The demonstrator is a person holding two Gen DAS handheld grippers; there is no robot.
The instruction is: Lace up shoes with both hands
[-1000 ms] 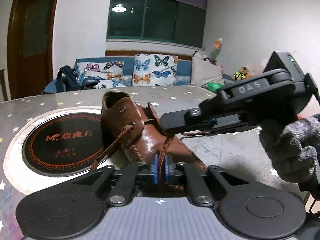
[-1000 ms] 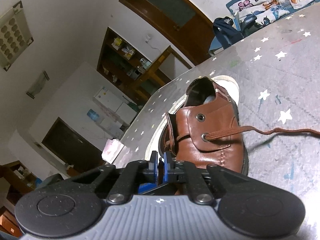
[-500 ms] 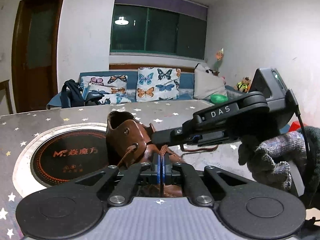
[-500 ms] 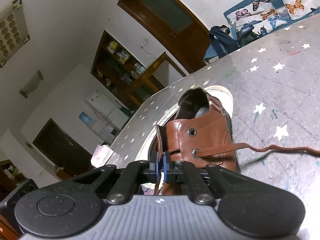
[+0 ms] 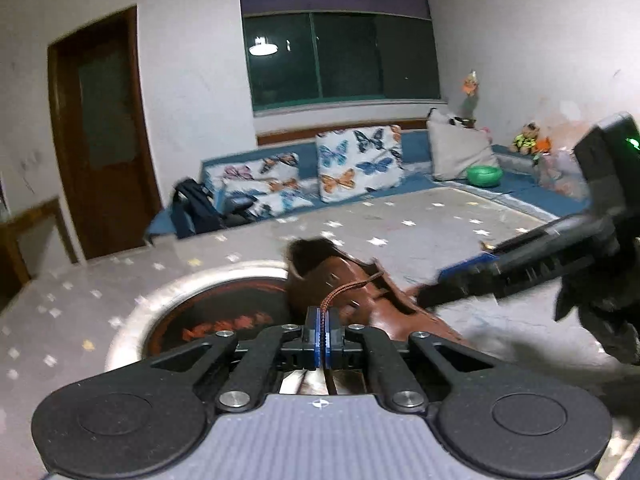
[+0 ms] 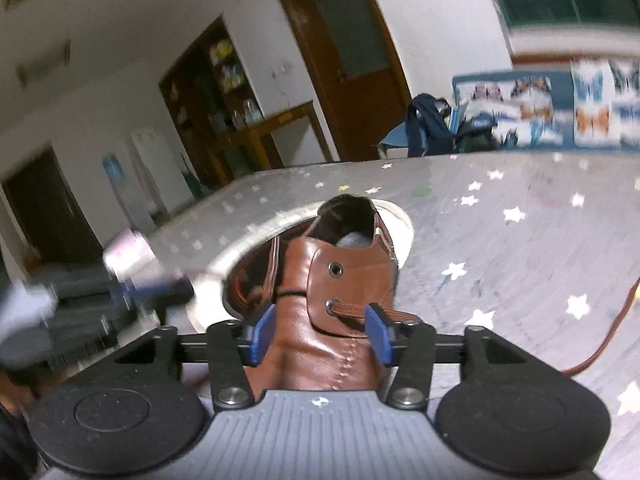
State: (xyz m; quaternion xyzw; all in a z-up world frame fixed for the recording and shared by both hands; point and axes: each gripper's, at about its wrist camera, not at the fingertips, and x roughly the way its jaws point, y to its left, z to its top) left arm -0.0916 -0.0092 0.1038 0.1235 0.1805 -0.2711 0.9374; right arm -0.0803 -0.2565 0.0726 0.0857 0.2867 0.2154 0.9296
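Currently my left gripper point(image 5: 322, 334) has its blue pads pressed together on the brown lace point(image 5: 340, 291), which runs up and away from the pads toward the near flap of the brown leather shoe point(image 5: 362, 300). The shoe sits on the star-patterned table point(image 5: 420, 236), its heel end overlapping the round inset cooktop point(image 5: 192, 296). Both views are motion-blurred, so fine detail at the eyelets on this side cannot be read.

My right gripper point(image 6: 318, 334) stands open, its blue pads point(image 6: 260, 334) spread either side of the shoe's upper and holding nothing. From this view, the lower eyelet point(image 6: 331, 305) on the right flap already carries a lace end point(image 6: 390, 313), which passes close by the right pad and trails off across the table to the right. The upper eyelet point(image 6: 335, 269) is empty. A thin dark strand crosses the tongue between the flaps.

Step in hand, as I judge it: lacing is partly done, with the lower pair threaded and the top pair outstanding. I hold one end under tension with the left while the right is free to take the other.

Next move, by my estimate:
1. Close the right gripper on the free lace end near its tip.
2. Keep the left end taut so the flap stays steady.
3. Align the tip with the empty upper eyelet; the hole is small, so approach squarely.
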